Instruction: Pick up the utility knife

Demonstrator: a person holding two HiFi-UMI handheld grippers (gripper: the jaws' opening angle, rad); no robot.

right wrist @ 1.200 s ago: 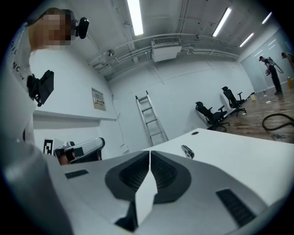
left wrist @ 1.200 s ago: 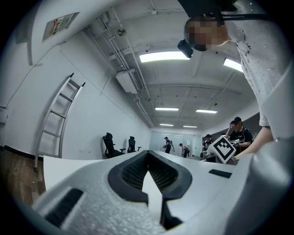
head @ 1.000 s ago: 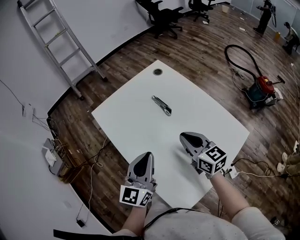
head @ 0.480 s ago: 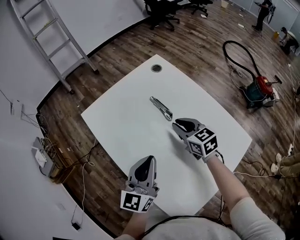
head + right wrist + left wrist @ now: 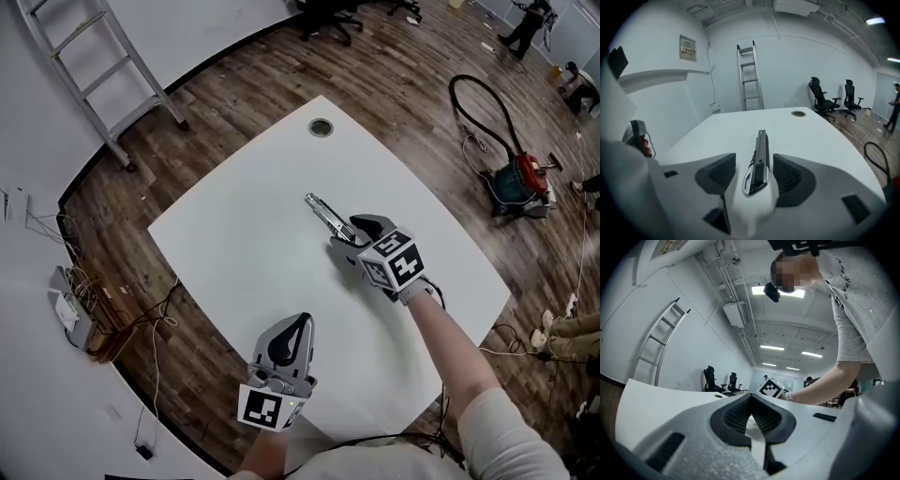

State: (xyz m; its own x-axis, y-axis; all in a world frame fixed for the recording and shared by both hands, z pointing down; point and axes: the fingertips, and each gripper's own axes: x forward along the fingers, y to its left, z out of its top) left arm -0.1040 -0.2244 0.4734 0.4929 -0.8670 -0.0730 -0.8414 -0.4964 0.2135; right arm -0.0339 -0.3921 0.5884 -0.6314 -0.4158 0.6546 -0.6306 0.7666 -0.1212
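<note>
Its jaws opening wide, the right hand-held gripper straddles the near end of the utility knife lying flat on the white table, where an off-centre squeeze could skid the slim handle away, while the left hand-held gripper hangs with jaws together.

Right gripper: a second ago it is over the near part of the white table; now it is out at the utility knife and tipped down toward it. Its jaws, together a second ago, are opening. The knife's near end lies between them, with the pads clear on both sides. The right forearm stretches further across the table.
</note>
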